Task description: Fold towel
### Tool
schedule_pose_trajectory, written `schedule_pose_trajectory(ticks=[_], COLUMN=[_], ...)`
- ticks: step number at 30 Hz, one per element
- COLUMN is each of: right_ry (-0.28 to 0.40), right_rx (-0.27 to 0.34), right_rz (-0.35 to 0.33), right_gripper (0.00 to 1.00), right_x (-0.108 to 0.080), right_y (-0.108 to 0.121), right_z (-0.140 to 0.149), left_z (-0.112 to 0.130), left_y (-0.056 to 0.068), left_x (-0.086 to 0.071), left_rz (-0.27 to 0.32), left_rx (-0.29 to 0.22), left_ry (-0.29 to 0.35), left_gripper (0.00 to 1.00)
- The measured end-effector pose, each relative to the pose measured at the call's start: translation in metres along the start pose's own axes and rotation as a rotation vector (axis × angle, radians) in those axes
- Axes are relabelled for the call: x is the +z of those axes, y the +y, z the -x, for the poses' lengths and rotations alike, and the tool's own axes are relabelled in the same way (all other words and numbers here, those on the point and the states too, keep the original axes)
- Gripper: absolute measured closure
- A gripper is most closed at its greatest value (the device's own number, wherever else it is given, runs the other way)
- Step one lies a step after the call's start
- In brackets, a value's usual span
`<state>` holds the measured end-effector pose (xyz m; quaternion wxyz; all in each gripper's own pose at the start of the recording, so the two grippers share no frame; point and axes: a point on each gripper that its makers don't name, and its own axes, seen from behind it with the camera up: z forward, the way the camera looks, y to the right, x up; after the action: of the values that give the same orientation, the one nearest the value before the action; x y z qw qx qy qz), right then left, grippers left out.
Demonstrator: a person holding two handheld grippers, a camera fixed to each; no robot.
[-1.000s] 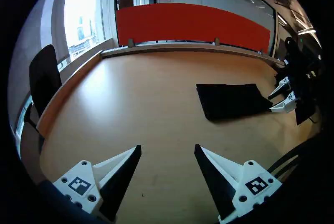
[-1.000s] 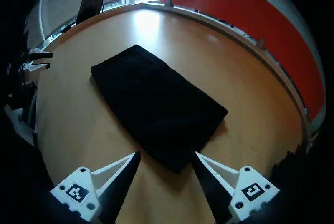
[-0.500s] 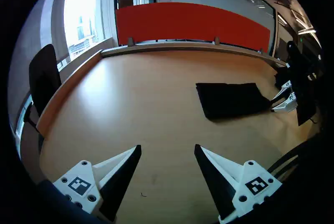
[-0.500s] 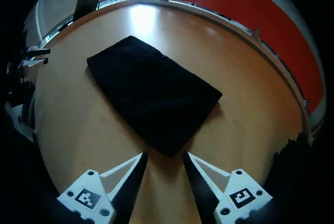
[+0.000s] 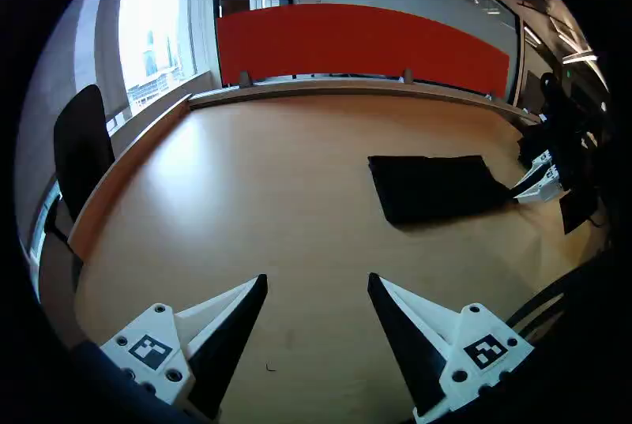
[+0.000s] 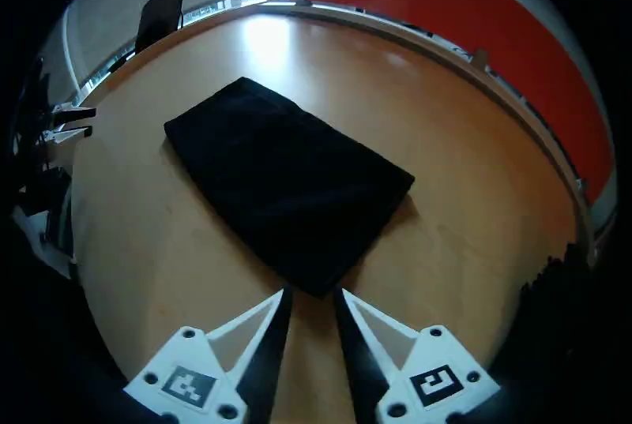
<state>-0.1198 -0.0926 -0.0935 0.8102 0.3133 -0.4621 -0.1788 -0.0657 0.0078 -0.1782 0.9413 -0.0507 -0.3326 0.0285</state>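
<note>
Left side. Your left claw (image 5: 316, 277) hangs over bare desk (image 5: 261, 187) with its fingers spread wide and nothing between them. It is well apart from the work. A black chair (image 5: 79, 148) stands beyond the desk's edge on that side and plays no part.

Centre. The black towel (image 5: 438, 187) lies flat on the desk as a neat rectangle. It looks folded at least once, so I judge that a further fold is in hand. In the right gripper view it lies at an angle, with one corner pointing at your right claw.

Right side. Your right claw (image 6: 312, 292) sits low at that near corner. Its fingers are drawn in to a slim gap. The corner tip lies just at the fingertips. I see no cloth pinched, and I cannot tell whether the tips touch it.

Recommendations:
- Open the right claw a little before advancing, so that all layers at the corner pass between the fingers, not the top one alone.
- Keep the lower finger flat against the desk to slide beneath the stack.
- Bring the left claw across to the matching corner, so the edge lifts level.
- Carry the fold over evenly, or the layers may skew.
</note>
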Motion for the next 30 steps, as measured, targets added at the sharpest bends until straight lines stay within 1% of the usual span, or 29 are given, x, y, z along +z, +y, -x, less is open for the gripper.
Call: schedule_pose_trajectory(ticks=[3, 9, 11, 15, 16, 21, 24, 30], right_ry=[-0.003, -0.004, -0.004, 0.002, 0.005, 0.018, 0.025, 0.054], right_rx=[-0.005, -0.009, -0.012, -0.012, -0.009, 0.002, -0.002, -0.017], right_rz=[-0.001, -0.002, 0.000, 0.008, 0.009, 0.004, 0.012, 0.022], right_gripper=[0.72, 0.73, 0.79, 0.96, 0.97, 0.98, 0.98, 0.98], right_x=[0.002, 0.003, 0.003, 0.003, 0.003, 0.003, 0.001, -0.007], right_y=[0.000, 0.002, 0.003, 0.005, 0.005, 0.003, 0.004, 0.006], right_z=[0.001, 0.001, 0.001, 0.000, 0.000, -0.002, -0.003, -0.016], left_z=[0.000, 0.001, 0.001, 0.001, 0.001, 0.001, 0.001, 0.000], left_y=[0.000, 0.001, 0.001, 0.002, 0.002, 0.002, 0.002, 0.002], left_x=[0.000, -0.001, -0.001, -0.001, 0.000, 0.000, 0.000, 0.001], left_rz=[0.000, 0.002, 0.002, 0.003, 0.003, 0.002, 0.002, 0.004], left_rx=[0.000, 0.004, 0.004, 0.005, 0.006, 0.007, 0.007, 0.007], left_ry=[-0.001, -0.002, -0.003, -0.002, -0.002, -0.003, -0.003, -0.002], left_gripper=[0.06, 0.06, 0.06, 0.06, 0.06, 0.06, 0.06, 0.06])
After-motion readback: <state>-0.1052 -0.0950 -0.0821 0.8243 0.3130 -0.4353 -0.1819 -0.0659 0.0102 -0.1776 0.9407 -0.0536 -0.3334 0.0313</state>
